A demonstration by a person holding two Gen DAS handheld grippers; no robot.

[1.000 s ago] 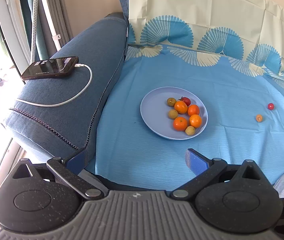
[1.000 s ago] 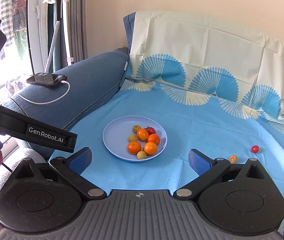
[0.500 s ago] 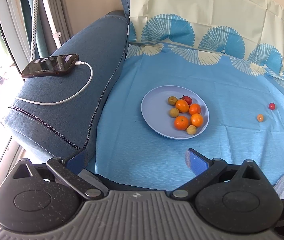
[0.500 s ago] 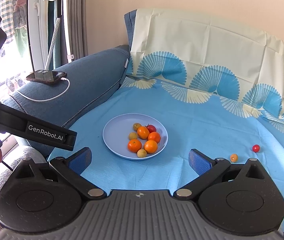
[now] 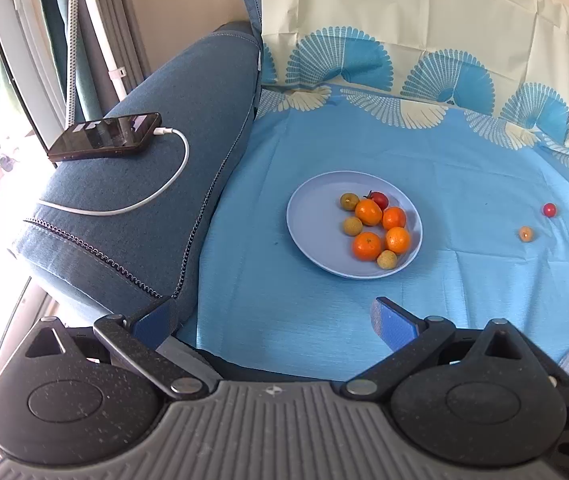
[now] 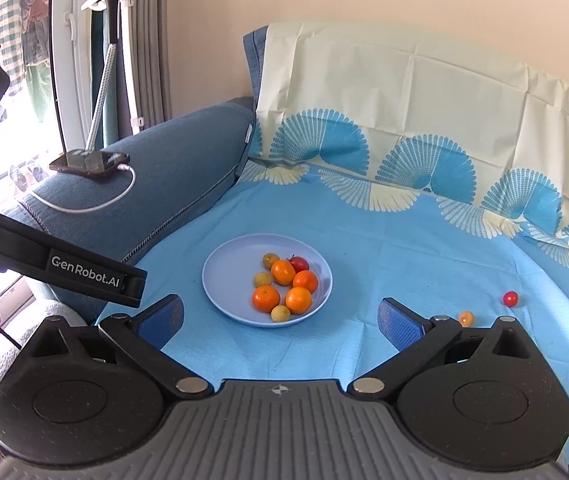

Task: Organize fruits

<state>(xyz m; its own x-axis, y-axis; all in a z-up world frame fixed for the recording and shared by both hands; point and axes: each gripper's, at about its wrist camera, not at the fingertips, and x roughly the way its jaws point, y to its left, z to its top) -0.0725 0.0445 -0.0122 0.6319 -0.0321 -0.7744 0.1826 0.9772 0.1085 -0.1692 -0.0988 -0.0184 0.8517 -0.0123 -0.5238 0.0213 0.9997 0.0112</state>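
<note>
Both claws, left claw [image 5: 272,320] and right claw [image 6: 280,320], are hanging wide and empty near the plate [image 6: 224,280]. Two stray fruits, a tomato [image 6: 510,298] and an orange berry [image 6: 465,317], are lying on the cloth [image 6: 384,232]; gathering them likely comes next, with the right claw reaching rightward.

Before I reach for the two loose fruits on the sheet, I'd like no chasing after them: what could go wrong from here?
The red fruit and the small orange fruit are round and lie on soft cloth; a nudge from the open right gripper might roll them off. The plate rests on the same sheet, so pressing nearby could tip its piled fruits.
</note>
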